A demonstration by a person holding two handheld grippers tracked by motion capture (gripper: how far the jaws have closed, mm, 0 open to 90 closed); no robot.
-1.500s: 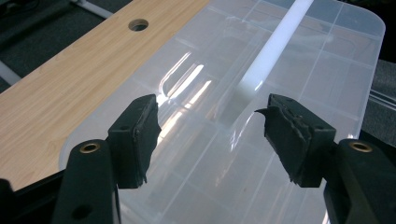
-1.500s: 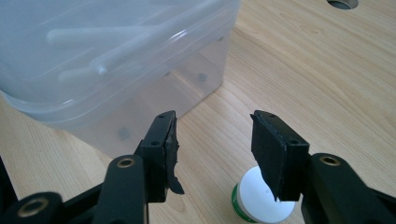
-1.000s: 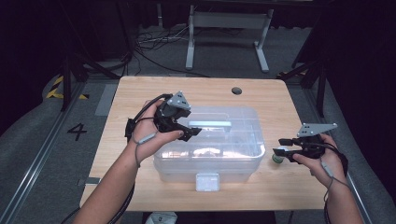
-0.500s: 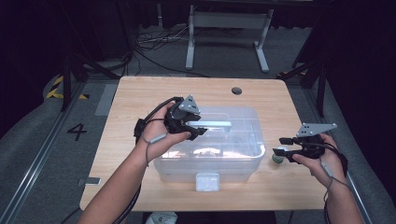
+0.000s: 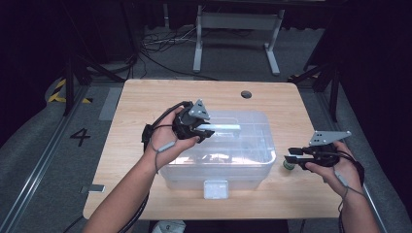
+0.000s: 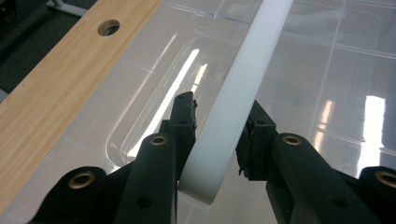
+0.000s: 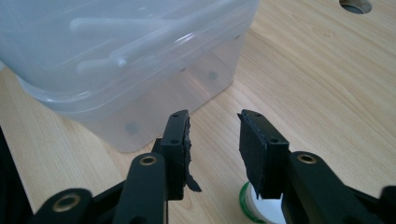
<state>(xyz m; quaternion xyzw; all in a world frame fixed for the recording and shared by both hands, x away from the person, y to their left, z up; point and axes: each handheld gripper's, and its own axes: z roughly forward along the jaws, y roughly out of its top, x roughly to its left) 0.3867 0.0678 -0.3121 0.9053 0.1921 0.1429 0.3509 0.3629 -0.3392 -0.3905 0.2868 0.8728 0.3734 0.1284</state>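
Dark room, pale wooden tabletop (image 5: 145,104). Clear lidded bin (image 5: 252,167) centred; white handle (image 6: 243,88) on its lid. Left tool (image 6: 217,128) just closing around that handle. Right tool (image 7: 214,135) half open, empty, closing beside the bin. Best lifted straight up, squarely gripped.

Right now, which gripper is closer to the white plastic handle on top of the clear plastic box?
Left. The left gripper has the white plastic handle between its jaws, which have just been closing. The right gripper is beside the clear plastic box, near its right end.
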